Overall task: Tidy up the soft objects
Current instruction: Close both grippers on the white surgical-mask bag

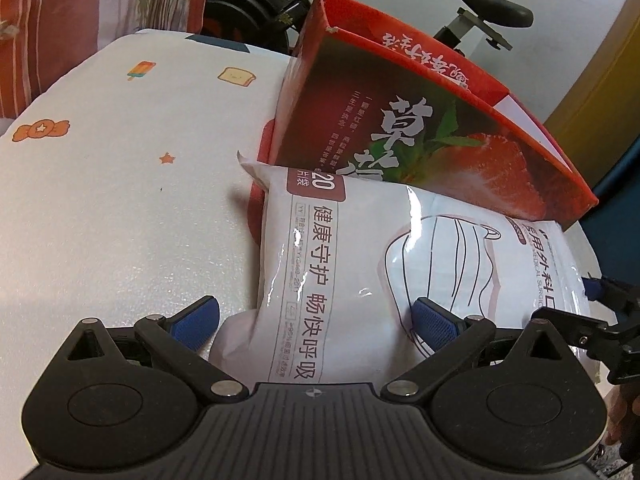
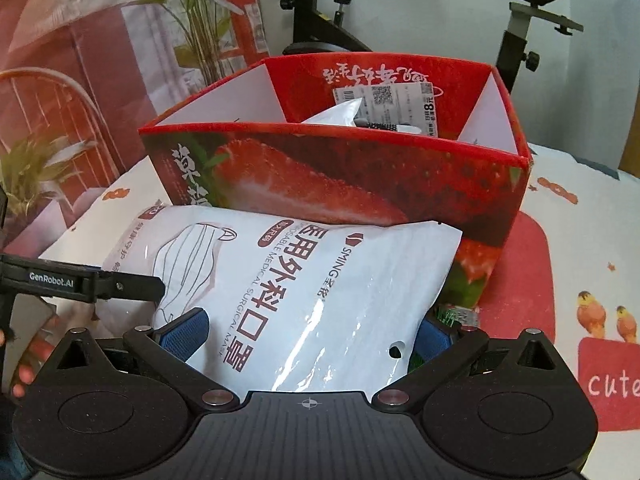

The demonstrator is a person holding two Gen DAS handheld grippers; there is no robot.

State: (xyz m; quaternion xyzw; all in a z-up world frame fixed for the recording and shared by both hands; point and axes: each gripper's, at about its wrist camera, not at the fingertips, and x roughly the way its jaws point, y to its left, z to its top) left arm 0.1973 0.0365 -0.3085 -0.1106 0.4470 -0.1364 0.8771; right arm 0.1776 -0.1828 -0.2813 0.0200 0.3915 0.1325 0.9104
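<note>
A white pack of surgical masks (image 1: 400, 264), lying against the strawberry box (image 2: 360, 184), is straddled unclamped by both wide-spread grippers (image 1: 316, 322) (image 2: 308, 334); closing and lifting into the box is judged next.

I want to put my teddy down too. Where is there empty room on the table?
Free: the printed tablecloth left of the mask bag, out to the candy and popsicle pictures. Also right of the strawberry box, near the bird pictures. Crowded: the middle, where the bag leans against the box with the left gripper and right gripper around it.
</note>
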